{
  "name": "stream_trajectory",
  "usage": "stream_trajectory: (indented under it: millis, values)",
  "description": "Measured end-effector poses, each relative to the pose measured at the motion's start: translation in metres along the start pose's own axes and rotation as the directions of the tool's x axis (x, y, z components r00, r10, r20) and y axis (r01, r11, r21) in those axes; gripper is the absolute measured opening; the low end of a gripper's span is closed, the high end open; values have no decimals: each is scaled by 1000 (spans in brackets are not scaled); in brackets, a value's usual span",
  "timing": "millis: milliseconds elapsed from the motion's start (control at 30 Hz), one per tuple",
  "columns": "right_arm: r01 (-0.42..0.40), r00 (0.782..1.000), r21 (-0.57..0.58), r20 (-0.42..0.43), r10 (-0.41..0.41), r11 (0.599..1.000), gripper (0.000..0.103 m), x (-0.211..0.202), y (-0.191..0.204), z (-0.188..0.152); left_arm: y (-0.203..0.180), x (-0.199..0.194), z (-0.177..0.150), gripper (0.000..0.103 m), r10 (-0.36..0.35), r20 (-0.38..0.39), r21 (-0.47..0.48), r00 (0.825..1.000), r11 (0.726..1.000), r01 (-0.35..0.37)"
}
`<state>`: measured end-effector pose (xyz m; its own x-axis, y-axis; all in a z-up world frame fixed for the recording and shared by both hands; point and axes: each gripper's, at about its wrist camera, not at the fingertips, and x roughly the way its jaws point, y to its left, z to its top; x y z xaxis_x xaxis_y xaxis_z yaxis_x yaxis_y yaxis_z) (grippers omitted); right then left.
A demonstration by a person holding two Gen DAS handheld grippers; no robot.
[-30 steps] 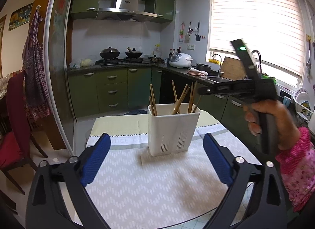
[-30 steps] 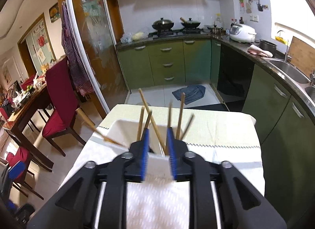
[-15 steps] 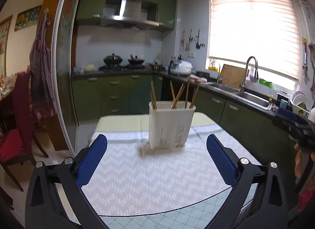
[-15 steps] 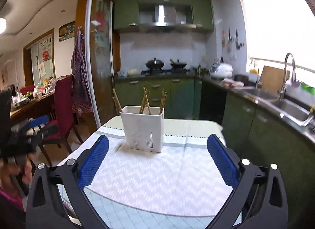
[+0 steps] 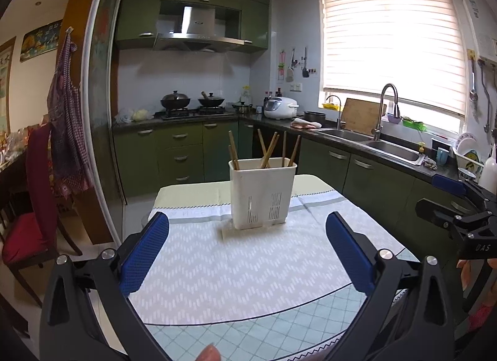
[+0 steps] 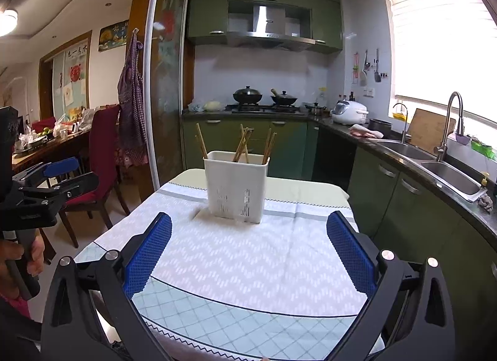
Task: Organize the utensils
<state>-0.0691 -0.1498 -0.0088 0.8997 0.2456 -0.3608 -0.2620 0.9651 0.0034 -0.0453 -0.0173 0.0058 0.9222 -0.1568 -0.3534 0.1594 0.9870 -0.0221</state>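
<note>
Your left gripper (image 5: 247,250) stands wide with nothing between its blue pads (image 5: 144,252), and your right gripper (image 6: 248,250) is spread just as wide and holds nothing. Both point at the white holder (image 5: 262,194), which stands upright on the tablecloth (image 5: 236,271) toward the table's far end, well apart from both. The chopsticks (image 5: 268,149) lean inside it.
</note>
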Motion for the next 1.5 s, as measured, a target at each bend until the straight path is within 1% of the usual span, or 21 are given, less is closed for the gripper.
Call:
stream_trajectory:
  millis: [233,467,1200,1300,1500]
  values:
    - [3,1000,0,-16,-3,1000,98,15,4,6,4,4,-4,96,19,-18,-12,1000,1000,-19]
    - [1,999,7,-35,-1,1000,98,25,3,7,6,8,-5,96,13,-27,-20,1000,1000,-13]
    - [-11,999,12,-36,11,1000,98,30,1,6,5,8,-5,96,8,-33,-25,999,1000,-9]
    - [-9,999,12,-36,9,1000,98,30,2,6,5,9,-4,96,24,-39,-25,999,999,-25]
    - [-10,999,11,-37,10,1000,98,31,2,6,5,9,-4,96,33,-39,-24,999,999,-34]
